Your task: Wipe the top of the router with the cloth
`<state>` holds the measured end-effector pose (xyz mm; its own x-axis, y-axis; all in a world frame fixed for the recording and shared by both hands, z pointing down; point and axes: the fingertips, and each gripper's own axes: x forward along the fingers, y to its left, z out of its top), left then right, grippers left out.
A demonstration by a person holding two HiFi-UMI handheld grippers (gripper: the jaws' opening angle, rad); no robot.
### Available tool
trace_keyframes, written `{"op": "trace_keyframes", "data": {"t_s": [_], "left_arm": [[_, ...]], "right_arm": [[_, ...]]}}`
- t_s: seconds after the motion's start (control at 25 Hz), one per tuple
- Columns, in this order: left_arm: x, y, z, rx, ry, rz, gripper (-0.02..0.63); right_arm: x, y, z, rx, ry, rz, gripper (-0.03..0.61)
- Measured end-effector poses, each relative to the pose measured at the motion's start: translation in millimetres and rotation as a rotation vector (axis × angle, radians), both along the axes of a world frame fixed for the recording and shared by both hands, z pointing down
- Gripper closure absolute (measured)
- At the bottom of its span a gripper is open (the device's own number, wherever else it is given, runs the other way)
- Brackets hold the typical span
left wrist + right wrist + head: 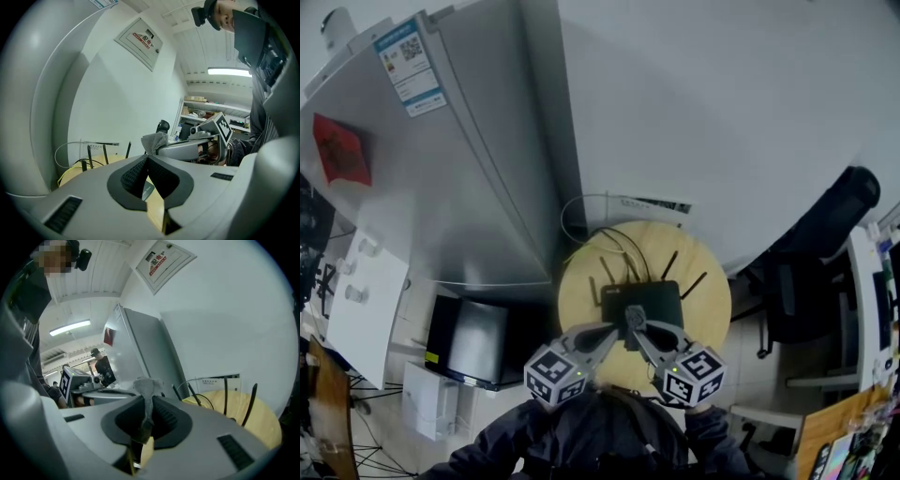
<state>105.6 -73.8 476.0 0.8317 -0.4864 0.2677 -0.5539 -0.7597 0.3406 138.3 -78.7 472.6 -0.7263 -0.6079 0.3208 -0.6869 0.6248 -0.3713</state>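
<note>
Router [654, 300] central on table [581, 292], cloth [146, 386] over edge

Print is unreadable on wall sign [140, 42], fridge label [411, 66].

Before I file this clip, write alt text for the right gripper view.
The right gripper has its jaws shut on a crumpled grey cloth that sticks up between them. Beyond lie a round pale wooden table and thin black router antennas; a tall grey cabinet stands behind.
</note>
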Motion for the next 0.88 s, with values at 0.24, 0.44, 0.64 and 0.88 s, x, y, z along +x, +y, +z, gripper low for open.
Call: {"op": "trace_keyframes", "data": {"t_s": [0.24, 0.44, 0.64, 0.88], "left_arm": [[-0.3, -3.0, -1.6, 0.004, 0.002, -0.008, 0.62], [-0.7, -7.0, -1.6, 0.006, 0.005, -0.008, 0.621], [-2.4, -12.1, -2.5, 0.007, 0.01, -0.011, 0.62], [-5.2, -17.0, -2.0, 0.004, 0.013, -0.009, 0.621]], "right_arm": [[-1.9, 2.0, 1.3, -0.005, -0.014, -0.005, 0.512], [-4.6, 0.7, -0.3, -0.003, -0.018, -0.002, 0.511], [-8.8, 2.1, -0.5, -0.008, -0.032, 0.004, 0.511], [-11.7, 1.3, -1.5, -0.01, -0.033, 0.011, 0.512]]}}
